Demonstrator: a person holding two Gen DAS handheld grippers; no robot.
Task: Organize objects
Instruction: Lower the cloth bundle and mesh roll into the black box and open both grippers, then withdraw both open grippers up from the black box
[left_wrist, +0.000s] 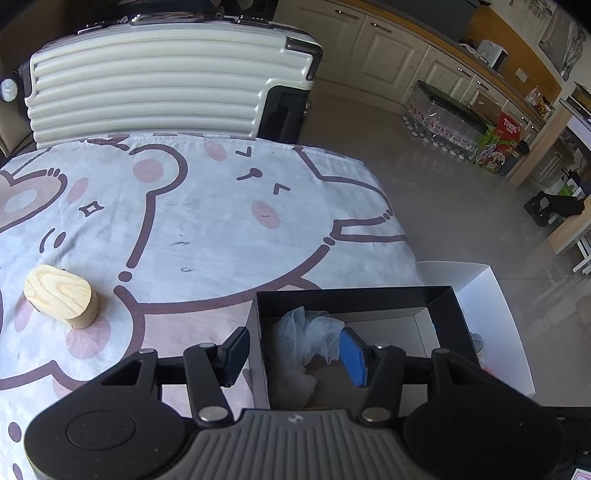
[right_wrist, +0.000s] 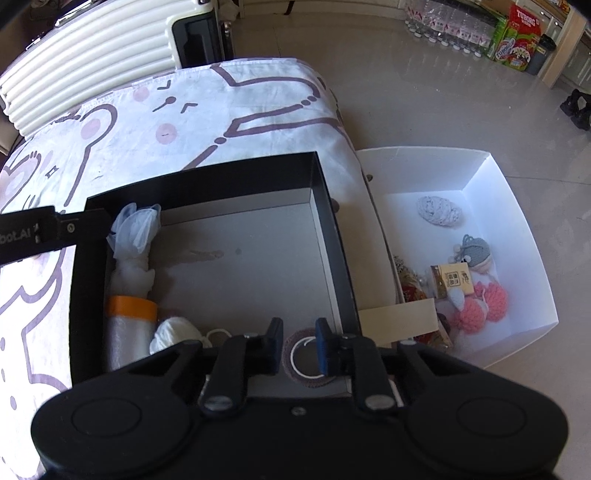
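A cartoon-print cloth covers the tabletop (left_wrist: 207, 221). Near its right edge sits the black box (right_wrist: 332, 206), with the white box (right_wrist: 517, 206) of small crocheted items just beside it. The left gripper (left_wrist: 295, 350) straddles the black box's left wall, fingers spread wide and empty. The right gripper (right_wrist: 300, 347) hovers over a tape roll (right_wrist: 310, 362) inside, fingers slightly parted. A wooden block (left_wrist: 59, 295) stands well apart.

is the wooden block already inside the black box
No, the wooden block sits on the tablecloth, well left of the black box.
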